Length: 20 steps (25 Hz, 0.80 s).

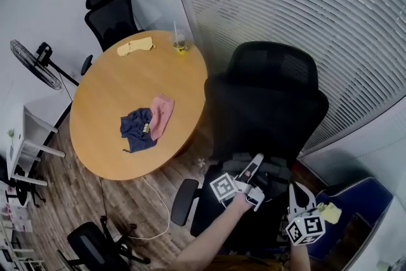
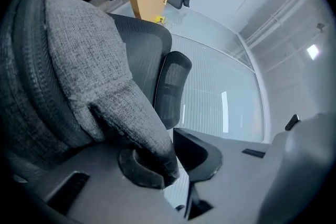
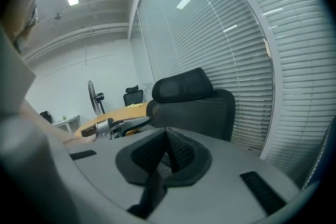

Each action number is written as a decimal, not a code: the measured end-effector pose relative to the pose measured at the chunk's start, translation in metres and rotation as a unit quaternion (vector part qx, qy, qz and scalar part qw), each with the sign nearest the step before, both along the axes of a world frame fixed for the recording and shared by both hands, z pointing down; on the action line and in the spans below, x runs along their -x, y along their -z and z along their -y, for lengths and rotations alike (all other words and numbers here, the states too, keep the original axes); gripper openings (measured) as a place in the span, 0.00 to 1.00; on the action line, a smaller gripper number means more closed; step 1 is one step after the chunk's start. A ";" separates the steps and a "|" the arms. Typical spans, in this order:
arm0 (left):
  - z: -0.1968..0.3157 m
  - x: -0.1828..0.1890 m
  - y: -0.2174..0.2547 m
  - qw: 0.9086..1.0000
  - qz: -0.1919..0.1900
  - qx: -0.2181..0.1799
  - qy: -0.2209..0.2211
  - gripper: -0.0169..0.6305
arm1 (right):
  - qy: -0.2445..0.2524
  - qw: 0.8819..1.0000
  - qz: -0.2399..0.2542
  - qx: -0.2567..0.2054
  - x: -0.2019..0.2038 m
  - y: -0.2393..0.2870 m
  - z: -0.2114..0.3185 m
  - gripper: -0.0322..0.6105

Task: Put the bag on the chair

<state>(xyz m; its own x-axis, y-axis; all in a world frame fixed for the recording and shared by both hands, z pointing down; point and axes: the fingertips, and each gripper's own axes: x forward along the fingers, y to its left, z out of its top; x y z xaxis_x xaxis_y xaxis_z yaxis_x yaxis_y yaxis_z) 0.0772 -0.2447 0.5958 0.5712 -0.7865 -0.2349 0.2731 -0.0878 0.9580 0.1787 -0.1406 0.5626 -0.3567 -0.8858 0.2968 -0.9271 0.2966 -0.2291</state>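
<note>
A grey woven bag fills the left of the left gripper view and rests on the seat of the black office chair; in the head view it shows as a grey lump. A fold of its fabric lies over one pad of my left gripper, whose jaws stand a little apart with the far pad clear of the cloth. The left gripper is over the seat. My right gripper hangs to the right of the chair, its pads pressed together on nothing.
A round wooden table stands left of the chair with blue, pink and yellow cloths and a cup. Another black chair and a fan stand behind it. Blinds close off the right side.
</note>
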 end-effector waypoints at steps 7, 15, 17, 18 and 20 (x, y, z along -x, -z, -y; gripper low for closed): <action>-0.013 0.001 -0.001 0.999 0.033 -0.004 -0.016 0.21 | -0.011 1.000 -0.022 -0.016 -0.003 0.007 -0.005 0.07; -0.033 0.002 0.007 0.994 0.088 -0.037 -0.044 0.25 | -0.030 0.999 -0.025 -0.030 -0.004 0.022 -0.014 0.07; -0.040 0.005 0.000 0.992 0.109 -0.031 -0.048 0.26 | -0.032 0.999 -0.027 -0.033 -0.003 0.026 -0.018 0.07; -0.044 0.009 -0.008 0.988 0.144 -0.030 -0.053 0.26 | -0.032 0.998 -0.028 -0.036 -0.002 0.028 -0.021 0.07; -0.052 0.018 -0.021 0.973 0.220 -0.037 -0.064 0.21 | -0.033 0.998 -0.034 -0.042 0.001 0.033 -0.023 0.07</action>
<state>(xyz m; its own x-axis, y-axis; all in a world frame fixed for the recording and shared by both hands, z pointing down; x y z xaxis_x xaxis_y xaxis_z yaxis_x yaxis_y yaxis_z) 0.0588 -0.1928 0.6163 0.7213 -0.6926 0.0006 -0.1478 -0.1531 0.9771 0.1773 -0.1178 0.5296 -0.2786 -0.9292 0.2428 -0.9578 0.2500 -0.1421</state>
